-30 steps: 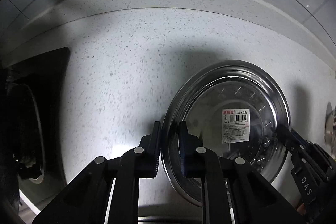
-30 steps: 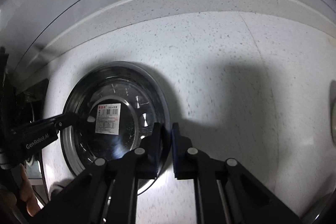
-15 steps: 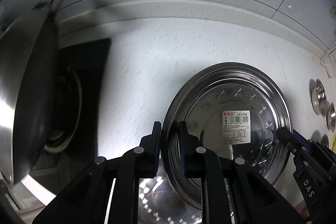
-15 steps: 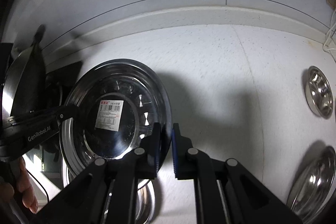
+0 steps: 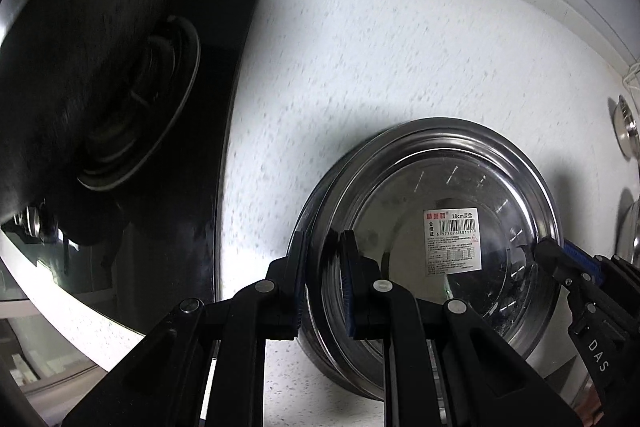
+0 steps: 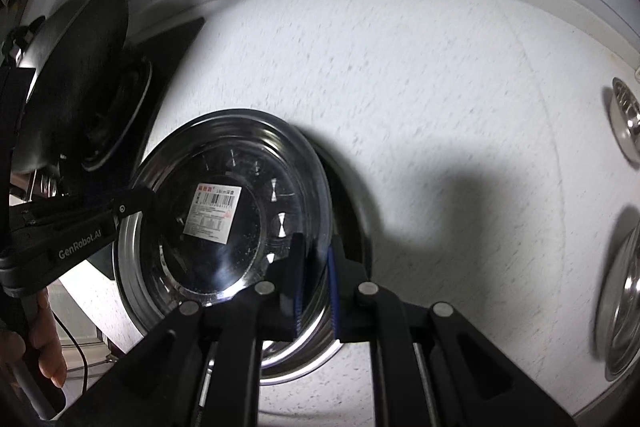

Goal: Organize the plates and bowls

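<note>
A round stainless-steel plate point(image 5: 452, 247), shallow with a wide flat rim and a mirror-bright well, is held up on edge above the desk point(image 5: 380, 67), tilted toward both cameras. One white paper label point(image 6: 212, 213) with a barcode and small print sticks to the middle of its well.

The left claw point(image 5: 323, 267) is narrowed onto the plate's left rim, blue pads pressed on either side of the thin metal. The right claw point(image 6: 314, 275) pinches the opposite rim the same way; in the left wrist view it shows at the far edge of the plate as a black arm point(image 5: 576, 287) with blue pads.

The desk is white stone, speckled with fine grey flecks, with a raised curved lip along the tiled wall. At its left end lies a glossy black glass cooktop point(image 5: 224, 147) with one round burner point(image 5: 132, 131), and a large dark wok point(image 5: 80, 27) looms over it, matte and rough-looking.

Off to the right, two more shiny steel dishes rest on the desk: a small one point(image 6: 626, 119) near the wall and a bigger one point(image 6: 624, 291) closer in, both blurred.
</note>
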Tool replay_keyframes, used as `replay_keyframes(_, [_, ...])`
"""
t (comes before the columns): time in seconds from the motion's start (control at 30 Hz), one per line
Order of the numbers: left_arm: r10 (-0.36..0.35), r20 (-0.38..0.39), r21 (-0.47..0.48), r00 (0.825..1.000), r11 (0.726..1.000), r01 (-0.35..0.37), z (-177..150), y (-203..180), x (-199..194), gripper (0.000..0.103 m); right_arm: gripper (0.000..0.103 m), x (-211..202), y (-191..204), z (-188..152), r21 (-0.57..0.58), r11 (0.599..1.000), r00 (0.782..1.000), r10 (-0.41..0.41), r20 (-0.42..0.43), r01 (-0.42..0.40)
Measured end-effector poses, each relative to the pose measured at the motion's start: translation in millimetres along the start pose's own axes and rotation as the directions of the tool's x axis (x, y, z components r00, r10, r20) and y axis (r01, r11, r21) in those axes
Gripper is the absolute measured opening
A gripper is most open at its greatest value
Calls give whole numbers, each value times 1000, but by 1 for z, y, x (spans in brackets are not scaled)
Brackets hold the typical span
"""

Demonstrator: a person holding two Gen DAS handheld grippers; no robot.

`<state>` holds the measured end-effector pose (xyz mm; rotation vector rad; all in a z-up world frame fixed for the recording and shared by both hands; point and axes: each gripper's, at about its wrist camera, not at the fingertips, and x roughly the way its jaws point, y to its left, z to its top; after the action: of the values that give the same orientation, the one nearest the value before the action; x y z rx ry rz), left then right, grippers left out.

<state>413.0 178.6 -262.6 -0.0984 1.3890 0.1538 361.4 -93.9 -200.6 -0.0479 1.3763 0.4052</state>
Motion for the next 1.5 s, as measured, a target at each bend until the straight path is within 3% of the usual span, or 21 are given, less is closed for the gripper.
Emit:
replay_keyframes(0.23, [25,27,43,999,999,-26,-16,-7,0,13,10,10,-3,-7,-3,1000,1000,-13,-12,13])
replay_keyframes(0.4, [27,55,49,998,998,-30,-22,-10,-3,12,17,13,-1,-3,7,1000,999,-26,-26,26])
replay_keyframes(0.47, [40,91,66,995,997,-46,-24,-13,-13,14,27,9,-2,-6,18,1000,1000,-22,-15,22])
replay_keyframes(0.57, [41,132,86,990,995,-53,-24,-16,-29,18,27,-3,-9,-9,52,998,1000,-22,5,22])
replay_keyframes(0.7, [-10,156,128,988,992,-10,-20,-34,-51,23,27,-30,-27,-13,109,994,998,-2,61,-5])
replay_keyframes(0.8, [-75,152,187,986,981,46,-8,-70,-63,30,27,-59,-58,-17,175,985,991,-8,130,-15])
replay_keyframes(0.9, [-145,149,261,978,960,103,2,-120,-75,38,27,-95,-106,-23,259,966,975,-76,210,19])
replay_keyframes(1.03, [-225,164,385,961,911,147,11,-202,-85,45,27,-144,-191,-48,418,902,923,-247,296,107])
replay_keyframes(1.13, [-284,135,468,949,862,192,14,-270,-83,47,28,-165,-251,-74,521,831,882,-380,278,194])
replay_keyframes(1.27, [-322,126,560,938,804,201,8,-359,-75,47,28,-172,-316,-113,633,738,859,-461,220,234])
replay_keyframes(1.4, [-328,151,619,932,767,170,3,-415,-58,47,28,-163,-352,-138,680,692,848,-492,197,243])
replay_keyframes(1.5, [-316,152,641,936,753,150,-1,-442,-41,47,28,-149,-370,-148,693,688,851,-480,212,216])
